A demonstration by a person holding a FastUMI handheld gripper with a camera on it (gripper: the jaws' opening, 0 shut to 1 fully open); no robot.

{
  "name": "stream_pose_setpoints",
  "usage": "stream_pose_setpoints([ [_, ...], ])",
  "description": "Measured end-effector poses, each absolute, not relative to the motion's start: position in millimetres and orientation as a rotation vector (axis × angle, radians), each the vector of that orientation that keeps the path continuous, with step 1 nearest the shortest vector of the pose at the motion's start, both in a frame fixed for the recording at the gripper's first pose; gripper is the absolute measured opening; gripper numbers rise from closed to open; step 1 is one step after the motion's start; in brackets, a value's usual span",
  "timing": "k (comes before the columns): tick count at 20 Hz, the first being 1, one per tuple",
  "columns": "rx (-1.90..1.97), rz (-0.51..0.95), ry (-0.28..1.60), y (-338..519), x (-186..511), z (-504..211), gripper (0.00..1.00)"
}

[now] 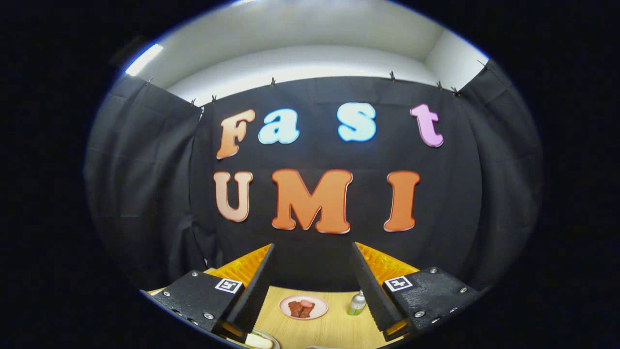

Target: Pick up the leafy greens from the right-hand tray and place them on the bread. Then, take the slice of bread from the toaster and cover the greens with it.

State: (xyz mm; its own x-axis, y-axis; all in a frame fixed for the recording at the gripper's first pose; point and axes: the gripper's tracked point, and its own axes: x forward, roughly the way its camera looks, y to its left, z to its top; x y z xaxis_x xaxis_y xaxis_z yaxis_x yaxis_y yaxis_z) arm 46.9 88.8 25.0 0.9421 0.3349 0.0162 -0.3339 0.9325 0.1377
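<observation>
You are holding the gripper (312,271) raised and fairly level, aimed at the booth's black cloth wall (145,184) more than down at the work, so the tabletop (334,325) shows just as a narrow strip low between the fingers. The fingers (256,286) are spread wide with nothing between them, their inner edges toothed like a saw, and each one carries a flat block studded with screws and a small square marker. Ahead of the fingers, in the gap between them, a small round pale plate (303,307) sits flat on the light wood-grain tabletop, with reddish-brown chunks (301,308) on it (meat slices, at a guess, since they are too small to tell for sure). Just beside the right finger stands a small upright bottle (357,304) with a pale cap and a greenish base, well apart from the plate. Under the left finger, at the near edge of the tabletop, you can make out a curved rim with something pale and bread-coloured in it (256,341); this may be the bread on its dish, but it is cut off and its long axis cannot be judged.
</observation>
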Motion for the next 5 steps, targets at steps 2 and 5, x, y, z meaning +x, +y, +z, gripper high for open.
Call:
stream_pose_setpoints([
  [2,0.143,0.31,-0.063,79.3,52.4,42.0,0.91],
  [5,0.142,0.275,-0.14,68.3,55.0,57.5,0.94],
])
